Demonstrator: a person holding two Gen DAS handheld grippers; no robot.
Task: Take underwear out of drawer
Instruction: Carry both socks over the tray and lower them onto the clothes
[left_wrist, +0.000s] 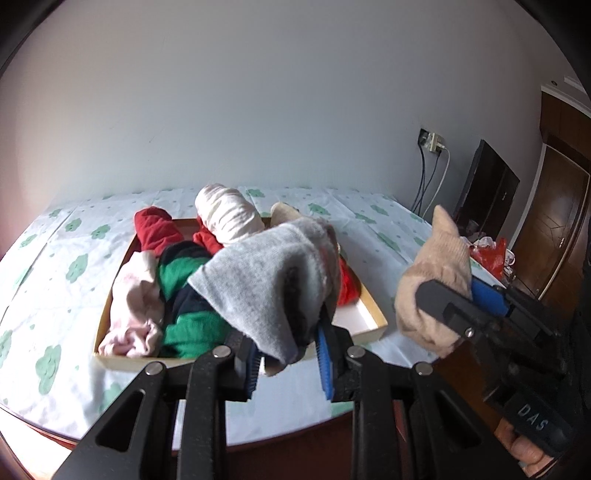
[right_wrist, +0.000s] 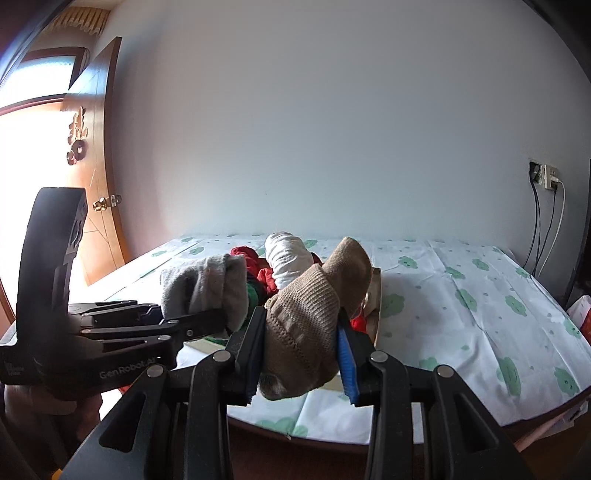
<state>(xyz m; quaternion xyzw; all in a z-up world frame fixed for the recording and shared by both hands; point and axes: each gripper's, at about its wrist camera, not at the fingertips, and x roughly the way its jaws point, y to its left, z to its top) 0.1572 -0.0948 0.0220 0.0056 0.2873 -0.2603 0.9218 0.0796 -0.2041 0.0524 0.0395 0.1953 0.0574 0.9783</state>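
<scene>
A shallow wooden drawer tray (left_wrist: 369, 314) lies on the table, filled with rolled garments: red (left_wrist: 155, 229), white (left_wrist: 229, 214), pink (left_wrist: 133, 295) and green-and-navy (left_wrist: 184, 314). My left gripper (left_wrist: 288, 354) is shut on a grey garment (left_wrist: 266, 280) and holds it above the tray's near edge. It also shows at left in the right wrist view (right_wrist: 207, 288). My right gripper (right_wrist: 301, 365) is shut on a beige knitted garment (right_wrist: 310, 314), held in the air to the right of the tray; the left wrist view shows it too (left_wrist: 432, 280).
The table has a white cloth with green flower prints (right_wrist: 480, 295). A white wall stands behind it, with a socket and cables (right_wrist: 546, 177) at right. A wooden door (right_wrist: 92, 166) is at left. A red bag (left_wrist: 491, 254) sits beyond the table's right end.
</scene>
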